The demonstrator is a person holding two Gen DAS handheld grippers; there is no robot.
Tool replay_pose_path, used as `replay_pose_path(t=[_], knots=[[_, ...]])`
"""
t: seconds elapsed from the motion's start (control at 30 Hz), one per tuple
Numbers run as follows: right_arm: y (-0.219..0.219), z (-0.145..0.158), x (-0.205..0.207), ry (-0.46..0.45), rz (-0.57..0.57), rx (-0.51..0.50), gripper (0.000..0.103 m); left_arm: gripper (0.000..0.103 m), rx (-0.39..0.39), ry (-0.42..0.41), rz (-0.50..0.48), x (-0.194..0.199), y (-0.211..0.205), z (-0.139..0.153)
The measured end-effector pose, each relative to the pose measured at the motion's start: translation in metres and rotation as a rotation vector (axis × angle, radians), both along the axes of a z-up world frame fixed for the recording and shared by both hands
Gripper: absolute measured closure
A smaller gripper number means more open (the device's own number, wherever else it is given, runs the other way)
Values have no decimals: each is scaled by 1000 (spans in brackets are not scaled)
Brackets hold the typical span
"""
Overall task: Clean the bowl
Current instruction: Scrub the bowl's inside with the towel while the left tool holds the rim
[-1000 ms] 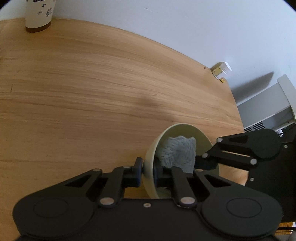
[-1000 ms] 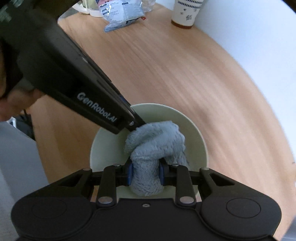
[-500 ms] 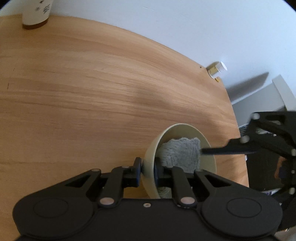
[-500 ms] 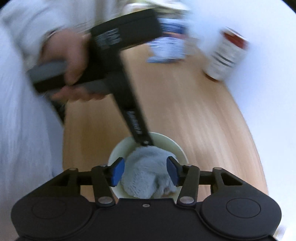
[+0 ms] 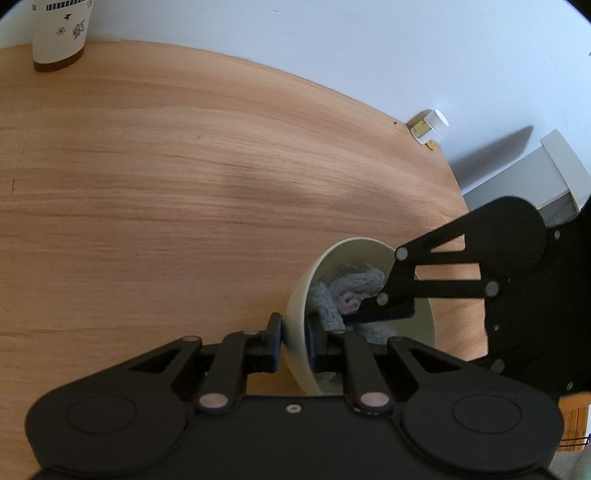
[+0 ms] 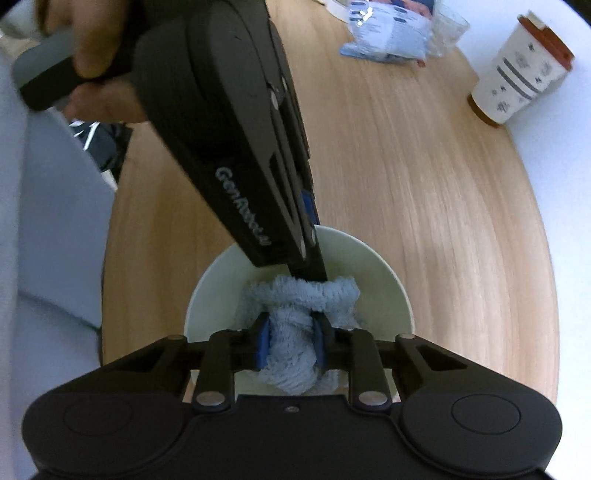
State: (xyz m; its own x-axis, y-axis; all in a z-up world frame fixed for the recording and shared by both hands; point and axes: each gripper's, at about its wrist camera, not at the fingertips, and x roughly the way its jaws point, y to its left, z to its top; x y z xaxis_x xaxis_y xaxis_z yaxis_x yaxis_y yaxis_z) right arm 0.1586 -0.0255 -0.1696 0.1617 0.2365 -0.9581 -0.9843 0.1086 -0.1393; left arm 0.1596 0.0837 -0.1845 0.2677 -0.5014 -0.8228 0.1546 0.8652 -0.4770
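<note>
The bowl [image 6: 299,295] sits on the wooden table [image 5: 184,184], close to the table's near edge, and everything I do turns on keeping it there. My left gripper [image 5: 293,341] is clamped on the bowl's rim, one pad outside the wall and one inside, so the bowl cannot slide or spin while I scrub. It looks tipped a little toward me in the left view, which I judge opens the inside to the other hand.

Inside the bowl lies a blue-grey cloth [image 6: 299,332], bunched into a wad. My right gripper [image 6: 290,345] points steeply down into the bowl and its jaws are closing on that wad; the blue pads already press its sides, so I have the cloth in hand. Bunching it gives me a firm lump to push against the wall, I think.

Farther from the bowl, a paper cup [image 6: 517,74] stands at the table's far edge by the wall, and a blue packet [image 6: 388,33] lies beyond it. A small white bottle [image 5: 430,125] sits at another edge. All are well apart from the bowl, out of my wiping path.
</note>
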Motion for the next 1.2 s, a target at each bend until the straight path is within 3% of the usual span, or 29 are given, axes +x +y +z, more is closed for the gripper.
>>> replay_pose_path(t=[0.1,0.47,0.67,1.1,1.2], knots=[[-4,2,0,-25,-57,23,82,90,-2,-5,-5,0,0,0],[-29,41,-28,-257,-307,192,84,84,-86,26,2,-2,10,-1],[-30,40,-32,-293,-346,198,84,86,-27,-9,-41,-2,3,1],[-32,24,9,-84,-532,189,84,86,-9,-30,-63,-2,-2,6],[-33,24,21,14,-571,173,84,87,-16,-23,-35,-1,-1,5]])
